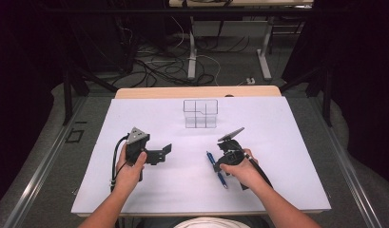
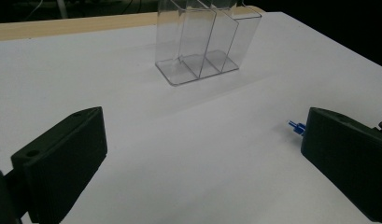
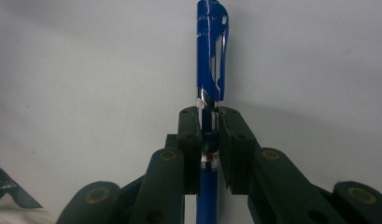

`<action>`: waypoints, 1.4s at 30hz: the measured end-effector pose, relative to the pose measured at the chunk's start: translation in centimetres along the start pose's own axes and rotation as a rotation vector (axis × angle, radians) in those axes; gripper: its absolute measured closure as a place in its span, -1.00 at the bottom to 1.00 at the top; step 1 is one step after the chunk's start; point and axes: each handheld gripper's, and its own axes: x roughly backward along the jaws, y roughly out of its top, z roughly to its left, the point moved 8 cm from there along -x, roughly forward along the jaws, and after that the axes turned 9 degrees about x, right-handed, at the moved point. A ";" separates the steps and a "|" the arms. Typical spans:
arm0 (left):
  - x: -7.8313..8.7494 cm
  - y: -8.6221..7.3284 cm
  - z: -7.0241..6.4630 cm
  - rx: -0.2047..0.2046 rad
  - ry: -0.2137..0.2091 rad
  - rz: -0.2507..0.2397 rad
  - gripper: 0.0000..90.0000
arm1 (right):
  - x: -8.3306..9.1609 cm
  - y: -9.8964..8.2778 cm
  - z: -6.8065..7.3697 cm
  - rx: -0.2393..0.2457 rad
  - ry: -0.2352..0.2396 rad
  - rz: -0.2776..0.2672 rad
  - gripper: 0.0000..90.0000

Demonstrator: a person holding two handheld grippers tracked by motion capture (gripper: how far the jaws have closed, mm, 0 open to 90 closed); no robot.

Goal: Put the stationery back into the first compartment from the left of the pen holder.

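A blue pen (image 3: 210,60) lies on the white table sheet, and my right gripper (image 3: 209,116) is shut on its barrel, pointing down at the sheet. From above, the pen (image 1: 220,178) runs front to back just left of my right gripper (image 1: 218,160). My left gripper (image 1: 166,151) sits at the left of the sheet, held level and aimed right. Its jaws stand wide apart with only bare sheet between the fingertips (image 2: 67,154). The pen's blue tip (image 2: 296,128) peeks out beside its right jaw.
A clear plastic organiser (image 1: 200,113) with several compartments stands upright at the back middle of the white sheet (image 1: 277,123); it is also ahead of the left gripper as the organiser (image 2: 202,42). The wooden table edge (image 1: 197,91) runs behind it. Cables and table legs lie on the floor beyond.
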 end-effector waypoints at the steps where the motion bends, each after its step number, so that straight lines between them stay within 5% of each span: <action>1: 0.0 0.0 0.0 0.003 -0.002 0.000 -1.00 | 0.1 0.1 0.0 -0.001 -0.005 -0.003 0.77; 3: 0.0 0.0 0.0 0.000 0.001 0.000 -1.00 | 0.1 0.3 0.0 0.004 0.000 -0.039 0.77; 10: 0.0 0.0 0.0 0.004 -0.003 0.001 -1.00 | 1.0 0.5 -0.2 0.052 -0.063 -0.036 0.77; 16: 0.0 0.0 0.0 0.000 -0.004 0.000 -1.00 | 1.4 1.3 -0.2 0.102 -0.079 -0.144 0.77; 17: 0.0 0.0 0.0 -0.003 -0.002 0.000 -1.00 | 1.3 1.7 -0.1 0.100 -0.077 -0.196 0.77; 19: 0.0 0.0 0.0 -0.005 -0.002 0.000 -1.00 | 1.7 1.7 -0.3 0.112 -0.095 -0.198 0.77; 20: 0.0 0.0 0.0 -0.001 -0.004 0.000 -1.00 | 2.2 1.4 -0.3 0.112 -0.107 -0.138 0.77; 22: 0.0 0.0 0.0 -0.005 -0.001 0.000 -1.00 | 2.2 2.0 -0.3 0.126 -0.102 -0.227 0.77; 42: -0.1 0.0 0.0 -0.001 -0.005 0.000 -1.00 | 4.5 3.3 0.0 0.309 -0.236 -0.431 0.77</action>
